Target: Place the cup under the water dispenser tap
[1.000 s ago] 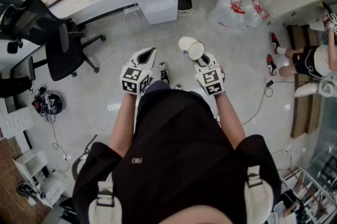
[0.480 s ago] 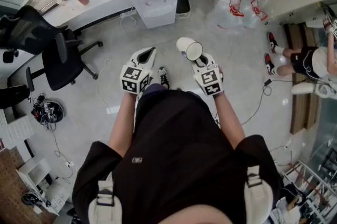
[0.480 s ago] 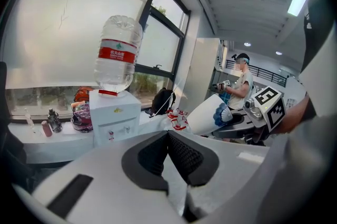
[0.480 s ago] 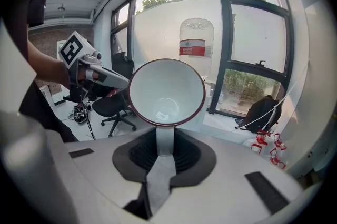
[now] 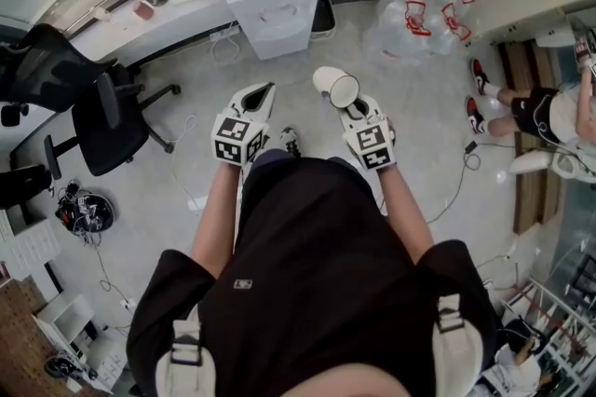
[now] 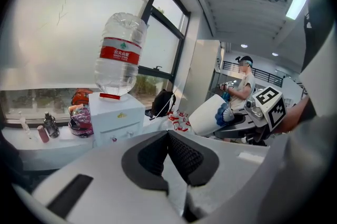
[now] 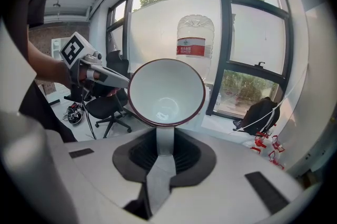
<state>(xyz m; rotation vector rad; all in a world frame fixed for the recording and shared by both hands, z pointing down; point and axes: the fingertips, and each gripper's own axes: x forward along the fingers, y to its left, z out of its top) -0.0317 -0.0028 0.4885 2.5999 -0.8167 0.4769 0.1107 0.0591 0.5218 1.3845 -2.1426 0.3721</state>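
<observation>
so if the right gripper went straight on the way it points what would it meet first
Likely the water dispenser, with the held cup touching first; only bare floor shows between, depth unclear.

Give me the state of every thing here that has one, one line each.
cup: empty, tipped on its side, not yet at the water dispenser.
right gripper: jaws shut on the cup.
left gripper: jaws together, nothing between them.
water bottle: inverted on top of the water dispenser.
office chair: unoccupied.

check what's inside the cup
Nothing: the cup in the right hand-held gripper shows a bare white inside down to its bottom. No part of it is covered in the right gripper view.
</observation>
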